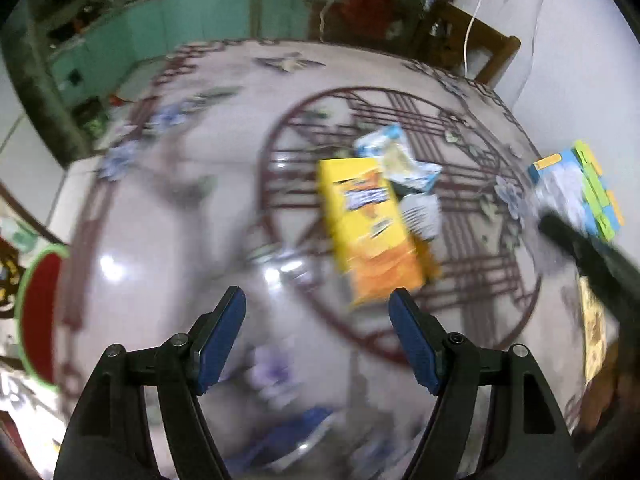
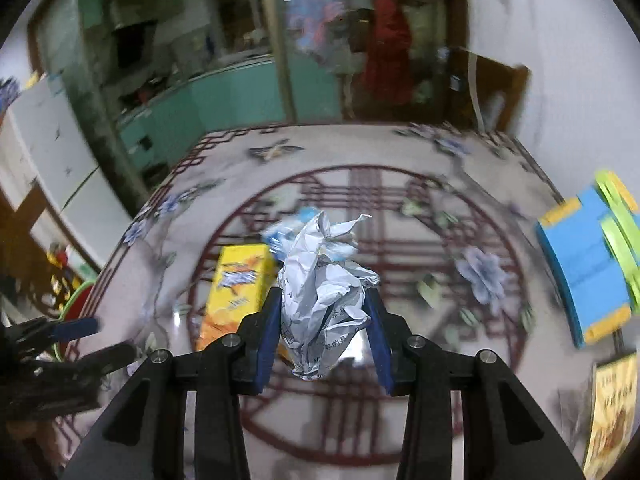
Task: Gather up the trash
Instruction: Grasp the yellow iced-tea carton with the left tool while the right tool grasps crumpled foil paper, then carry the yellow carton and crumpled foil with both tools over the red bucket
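Note:
My right gripper (image 2: pixel 324 294) is shut on a ball of crumpled white printed paper (image 2: pixel 320 264), held above the table. Behind it a yellow-orange snack box (image 2: pixel 236 280) lies flat, with a blue-and-white wrapper (image 2: pixel 288 228) at its far end. In the left wrist view the same snack box (image 1: pixel 368 224) lies just beyond my left gripper (image 1: pixel 318 292), which stands open with nothing between its blue pads. The blue-and-white wrapper (image 1: pixel 396 160) and a white scrap (image 1: pixel 422 212) lie beside the box. One black finger (image 1: pixel 576 244) of the right gripper reaches in from the right, blurred.
The table (image 1: pixel 160 220) has a glossy cloth with a red lattice circle and flowers. A red bin with a green rim (image 1: pixel 36 312) stands off the left edge. A blue, green and yellow box (image 2: pixel 588 264) and a yellow booklet (image 2: pixel 612 412) lie at the right. A wooden chair (image 1: pixel 480 52) stands behind.

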